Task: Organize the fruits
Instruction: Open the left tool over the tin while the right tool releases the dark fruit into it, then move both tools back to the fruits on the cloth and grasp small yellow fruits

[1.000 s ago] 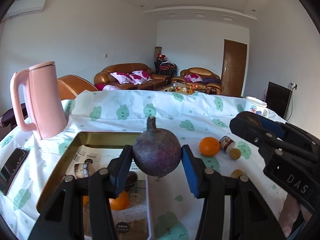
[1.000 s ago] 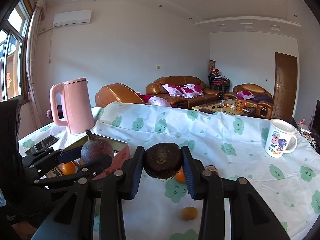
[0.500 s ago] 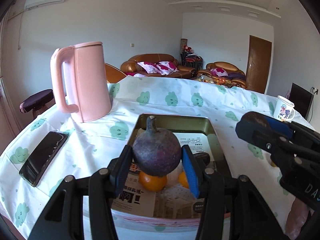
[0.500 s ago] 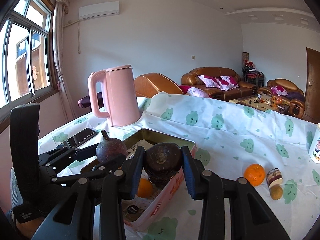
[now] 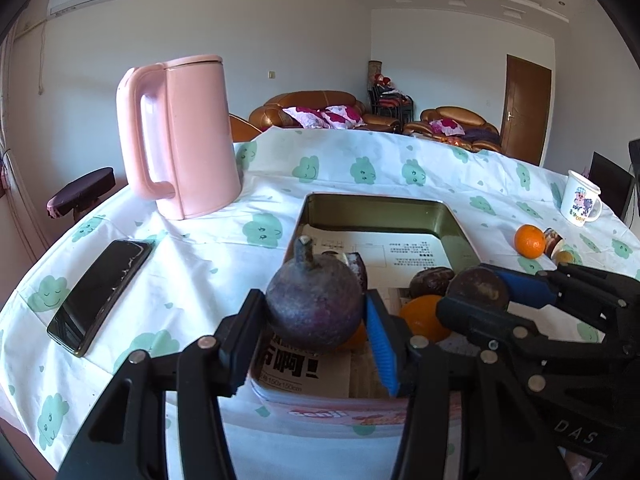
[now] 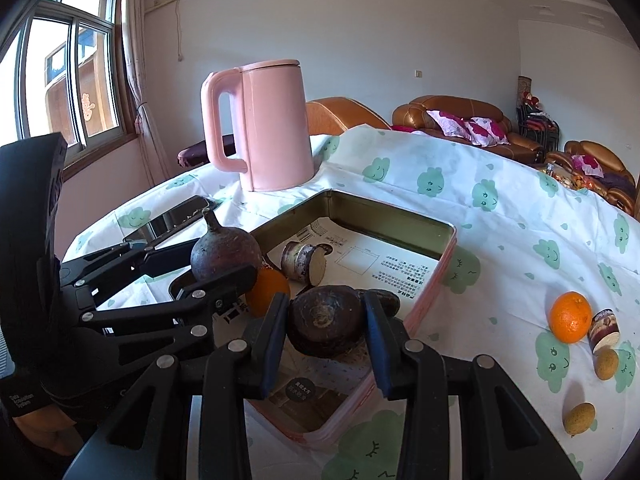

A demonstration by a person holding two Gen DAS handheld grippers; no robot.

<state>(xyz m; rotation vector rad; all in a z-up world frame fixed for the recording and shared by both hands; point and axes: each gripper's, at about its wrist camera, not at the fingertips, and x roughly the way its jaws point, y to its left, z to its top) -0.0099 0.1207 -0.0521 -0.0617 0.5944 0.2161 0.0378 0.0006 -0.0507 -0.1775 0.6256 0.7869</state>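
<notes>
Left tongs [image 5: 316,312] sit low centre of the left wrist frame, jaws pinched on a round purple fruit [image 5: 314,304], stem up. Right tongs [image 6: 325,322] sit low centre of the right wrist frame, jaws clamped on a dark brown fruit [image 6: 326,320]. Both point forward, side by side, close together. Left tongs also show at left of the right wrist frame [image 6: 224,260].

The rectangular tin tray [image 5: 454,224] has dull brassy metal inner walls and a floor lined with matt printed paper [image 5: 404,248]. The white cloth tablecloth with green cloud prints [image 6: 500,216] lies wrinkled and matt, while the pink plastic kettle [image 6: 272,128] looks smooth with a satin sheen. The black phone [image 5: 100,294] has a glossy glass face, and the round purple-brown fruit [image 5: 314,304] has a dull, slightly rough skin.
</notes>
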